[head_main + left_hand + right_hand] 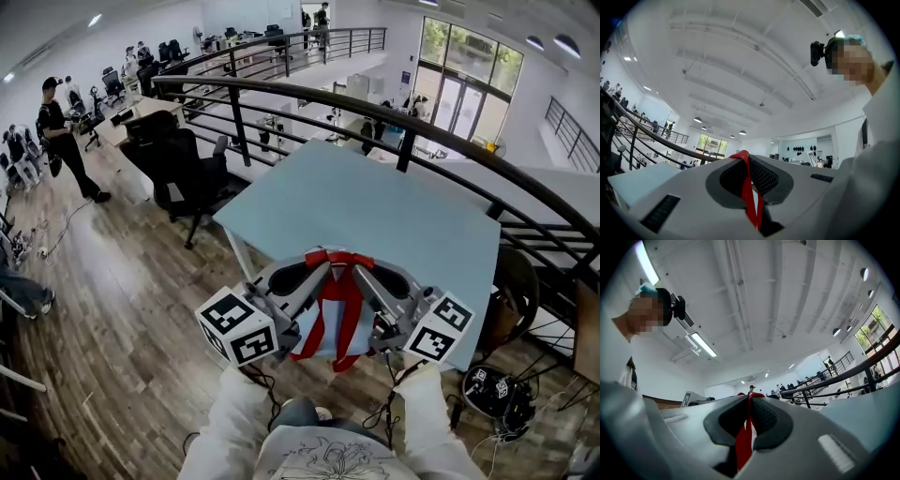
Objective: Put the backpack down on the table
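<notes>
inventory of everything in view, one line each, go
backpack: one, red straps on a pale body, held at the table's near edge
table: one, pale blue-grey, ahead of the person
office chair: one nearby, black, left of the table
railing: one, black, curving behind the table
standing person: one, dark clothes, far left
floor: brown wood, left and below
device: one, black with cables, on the floor lower right
left gripper: one, grey, fingers shut on a red backpack strap
right gripper: one, grey, fingers shut on a red backpack strap
sleeves: two, white, bottom of the head view
</notes>
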### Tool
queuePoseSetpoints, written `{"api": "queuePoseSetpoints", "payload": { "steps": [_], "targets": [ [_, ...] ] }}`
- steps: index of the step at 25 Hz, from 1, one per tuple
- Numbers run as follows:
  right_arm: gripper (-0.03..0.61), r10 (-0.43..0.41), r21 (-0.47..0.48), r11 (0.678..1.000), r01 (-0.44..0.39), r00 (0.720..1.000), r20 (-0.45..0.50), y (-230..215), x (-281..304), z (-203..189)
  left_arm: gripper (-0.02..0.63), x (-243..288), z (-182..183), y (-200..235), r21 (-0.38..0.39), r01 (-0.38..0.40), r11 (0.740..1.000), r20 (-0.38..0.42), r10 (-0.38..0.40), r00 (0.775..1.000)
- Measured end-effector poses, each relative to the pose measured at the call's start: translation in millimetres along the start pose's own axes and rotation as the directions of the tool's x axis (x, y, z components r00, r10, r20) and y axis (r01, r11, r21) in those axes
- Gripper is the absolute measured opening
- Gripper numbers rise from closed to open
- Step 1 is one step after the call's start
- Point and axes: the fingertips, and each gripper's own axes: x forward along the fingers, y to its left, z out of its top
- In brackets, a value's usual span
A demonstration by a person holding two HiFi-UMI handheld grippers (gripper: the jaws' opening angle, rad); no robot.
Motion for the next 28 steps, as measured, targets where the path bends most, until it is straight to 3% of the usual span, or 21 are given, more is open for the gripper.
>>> {"api": "queuePoseSetpoints", "payload": {
  "steps": [11,21,28],
  "targets": [
    [0.026,-0.027,-0.008,1.000,0.027,1.000,-0.006,-58,29,-2,0.018,38,-1,58,-0.013,0.034,0.999,-0.005,-0.034,0.999],
    [0.026,-0.041,-0.050,0.998,0.042,0.999,0.026,-141,95,23,0.018,95,27,149,0.015,0.085,0.996,0.008,-0.086,0.996],
    [0.026,-0.096,-0.053,0.994,0.098,0.994,0.042,-210,143,38,0.018,139,42,218,0.007,0.126,0.992,-0.003,-0.126,0.992]
  ]
}}
